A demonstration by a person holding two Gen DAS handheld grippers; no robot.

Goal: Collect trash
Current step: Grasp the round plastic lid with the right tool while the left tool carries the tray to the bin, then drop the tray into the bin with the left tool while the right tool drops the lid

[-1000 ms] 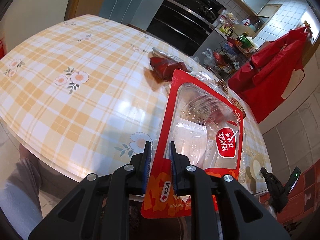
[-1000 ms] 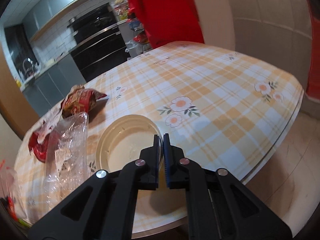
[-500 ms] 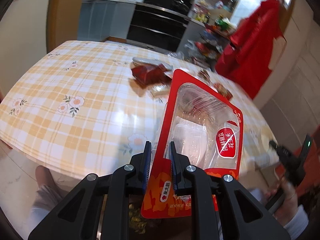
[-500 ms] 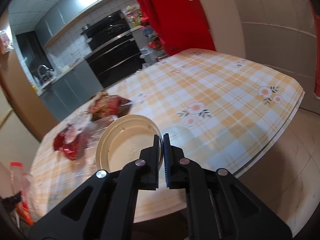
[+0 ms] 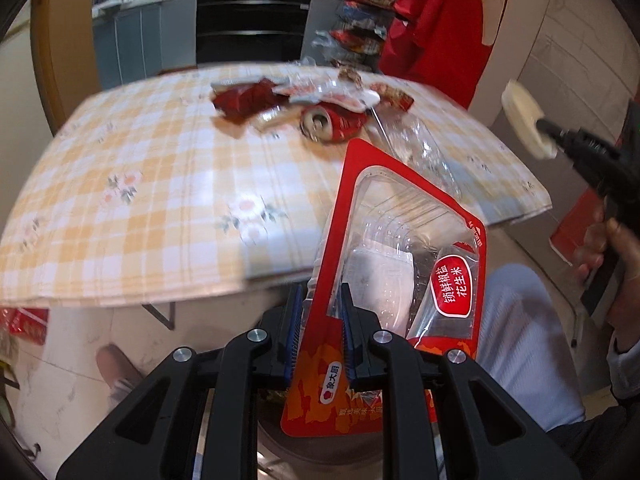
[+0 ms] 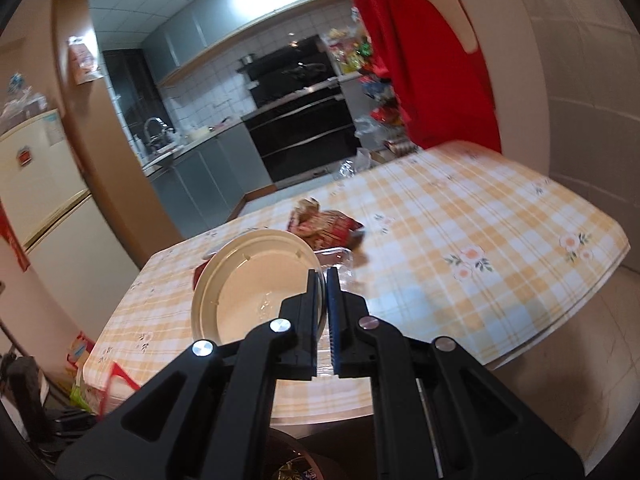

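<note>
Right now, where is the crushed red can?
In the left wrist view the crushed red can lies on its side on the checked table, toward its far side, just right of the crumpled red wrapper and beyond the held peanut packet.

Red clear-windowed snack packet (image 5: 404,264) and cream plastic lid (image 6: 256,284), both aloft off the table.

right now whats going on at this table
A person is clearing trash with a gripper in each hand. The left gripper is shut on a red and clear plastic peanut package, held off the checked yellow tablecloth. The right gripper is shut on the rim of a cream round plastic lid. A crushed red can and red wrappers remain on the table.
</note>
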